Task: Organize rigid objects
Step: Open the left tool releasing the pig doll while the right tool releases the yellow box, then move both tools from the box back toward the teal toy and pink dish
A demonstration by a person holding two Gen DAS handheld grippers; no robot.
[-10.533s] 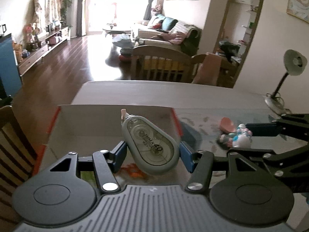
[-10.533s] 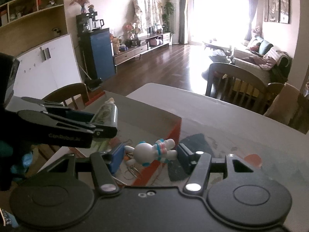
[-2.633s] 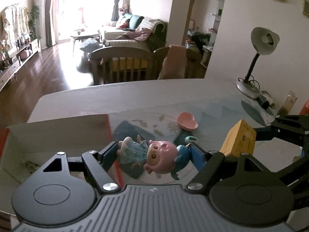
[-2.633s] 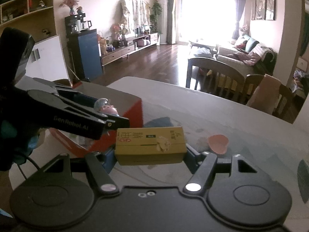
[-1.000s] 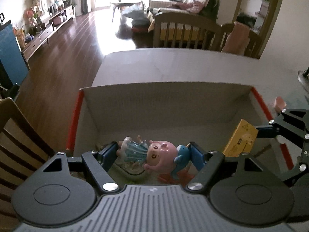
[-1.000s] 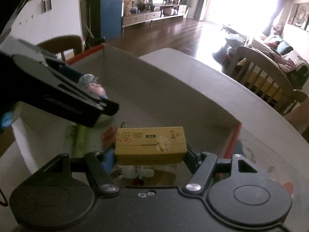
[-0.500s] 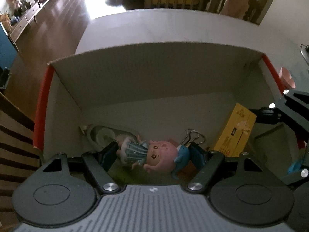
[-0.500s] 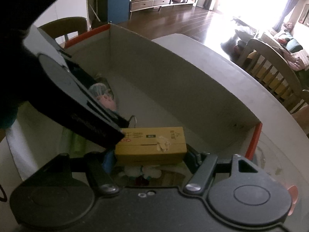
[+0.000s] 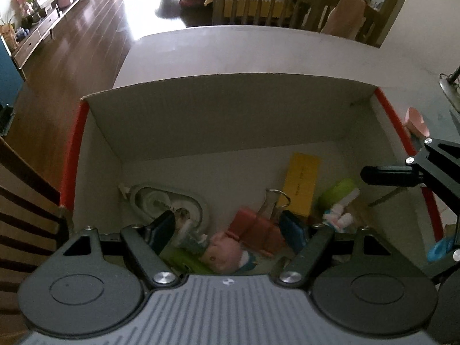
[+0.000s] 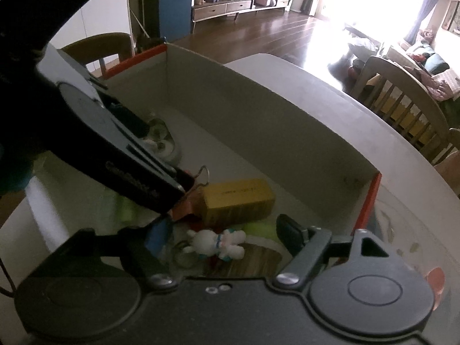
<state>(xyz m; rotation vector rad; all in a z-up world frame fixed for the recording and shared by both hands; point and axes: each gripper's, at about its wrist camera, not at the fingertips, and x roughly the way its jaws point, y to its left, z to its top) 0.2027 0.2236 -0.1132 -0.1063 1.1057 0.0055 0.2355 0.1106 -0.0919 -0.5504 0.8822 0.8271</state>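
Dim, shadowed box interior under blown-out window glare, fisheye-bent edges, slight motion blur throughout.

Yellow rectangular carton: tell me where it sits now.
The yellow rectangular carton lies on the floor of the cardboard box, right of centre in the left wrist view, beside the red binder clip.
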